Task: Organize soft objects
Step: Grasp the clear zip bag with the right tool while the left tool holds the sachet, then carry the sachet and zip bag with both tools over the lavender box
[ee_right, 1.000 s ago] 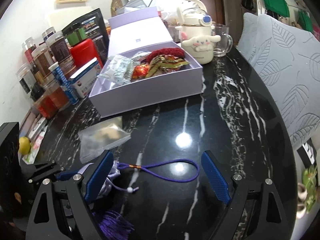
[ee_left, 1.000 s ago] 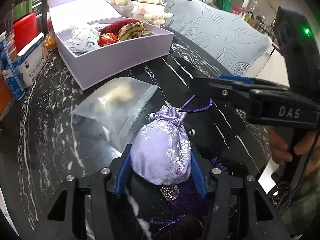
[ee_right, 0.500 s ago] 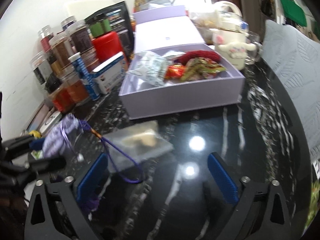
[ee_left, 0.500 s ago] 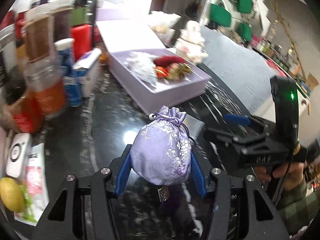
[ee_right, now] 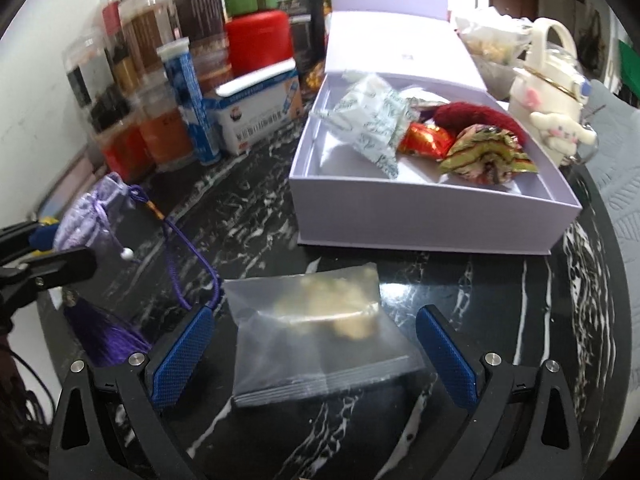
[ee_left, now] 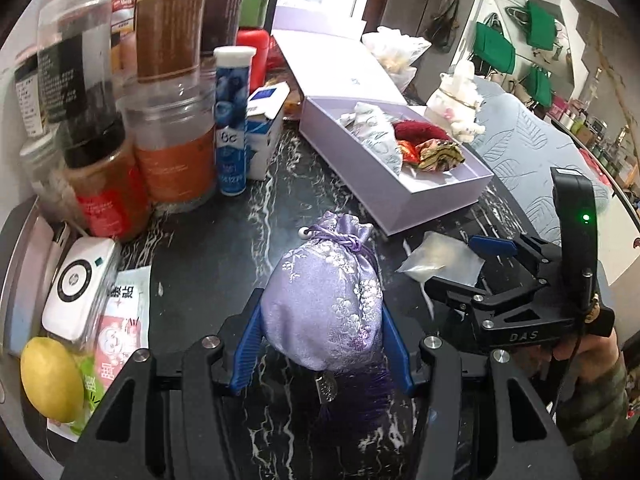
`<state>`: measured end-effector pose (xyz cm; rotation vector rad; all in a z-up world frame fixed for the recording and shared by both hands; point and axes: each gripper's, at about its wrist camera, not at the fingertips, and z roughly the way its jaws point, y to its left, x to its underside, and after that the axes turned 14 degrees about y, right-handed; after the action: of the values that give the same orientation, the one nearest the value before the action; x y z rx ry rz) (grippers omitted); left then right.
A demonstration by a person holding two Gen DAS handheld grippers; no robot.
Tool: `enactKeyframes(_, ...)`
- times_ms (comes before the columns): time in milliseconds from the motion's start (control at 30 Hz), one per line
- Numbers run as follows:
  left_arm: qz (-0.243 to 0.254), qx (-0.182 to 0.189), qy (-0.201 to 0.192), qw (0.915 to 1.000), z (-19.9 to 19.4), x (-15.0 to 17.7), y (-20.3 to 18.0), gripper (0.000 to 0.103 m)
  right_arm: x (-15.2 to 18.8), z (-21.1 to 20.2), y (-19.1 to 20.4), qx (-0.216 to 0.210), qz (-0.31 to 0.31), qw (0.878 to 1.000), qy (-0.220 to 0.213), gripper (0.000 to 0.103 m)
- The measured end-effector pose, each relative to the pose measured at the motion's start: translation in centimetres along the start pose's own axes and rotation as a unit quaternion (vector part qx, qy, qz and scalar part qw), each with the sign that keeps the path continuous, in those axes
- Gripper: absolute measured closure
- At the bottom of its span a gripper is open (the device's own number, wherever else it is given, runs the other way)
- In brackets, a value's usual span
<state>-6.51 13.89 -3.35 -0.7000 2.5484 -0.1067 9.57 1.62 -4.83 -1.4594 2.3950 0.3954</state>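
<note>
My left gripper (ee_left: 322,344) is shut on a lilac brocade pouch (ee_left: 326,304), held above the black marble table; the pouch (ee_right: 86,216), its purple cord (ee_right: 192,260) and tassel (ee_right: 106,334) also show at the left of the right wrist view. My right gripper (ee_right: 316,352) stands wide open, its blue pads on either side of a clear zip bag (ee_right: 320,324) with pale contents; the pads do not touch it. The zip bag (ee_left: 442,258) lies flat before the open lilac box (ee_right: 424,216), which holds several soft items. The right gripper (ee_left: 492,276) shows at the right of the left wrist view.
Jars (ee_left: 172,92), a blue tube (ee_left: 232,120) and a carton (ee_left: 262,128) crowd the table's back left. A white device (ee_left: 78,284) and a lemon (ee_left: 52,378) lie at the near left. A white character jug (ee_right: 552,92) stands behind the box. A grey cushion (ee_left: 532,148) lies to the right.
The left gripper lifted the pouch and swung left, away from the zip bag. The right gripper opened wider and moved over the zip bag, which now lies between its pads.
</note>
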Motion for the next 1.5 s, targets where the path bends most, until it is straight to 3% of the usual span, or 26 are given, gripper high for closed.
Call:
enactKeyframes(400,-0.008,0.006,0.02,0.9998,1.3,-0.1,0.4,0.049,-1.1,2.7,-0.2,0.011,-0.013,0.999,0.041,0.001)
enactKeyframes(667,-0.008,0.009,0.026,0.9996,1.6,0.1,0.3,0.049,-0.2,2.3,0.0,0.014,-0.014,0.999,0.031,0.013)
enactKeyframes(1500,0.024,0.018,0.001,0.9995,-0.9,1.1,-2.3,0.049,4.5,-4.3,-0.4,0.007,0.051,0.998,-0.037,0.014)
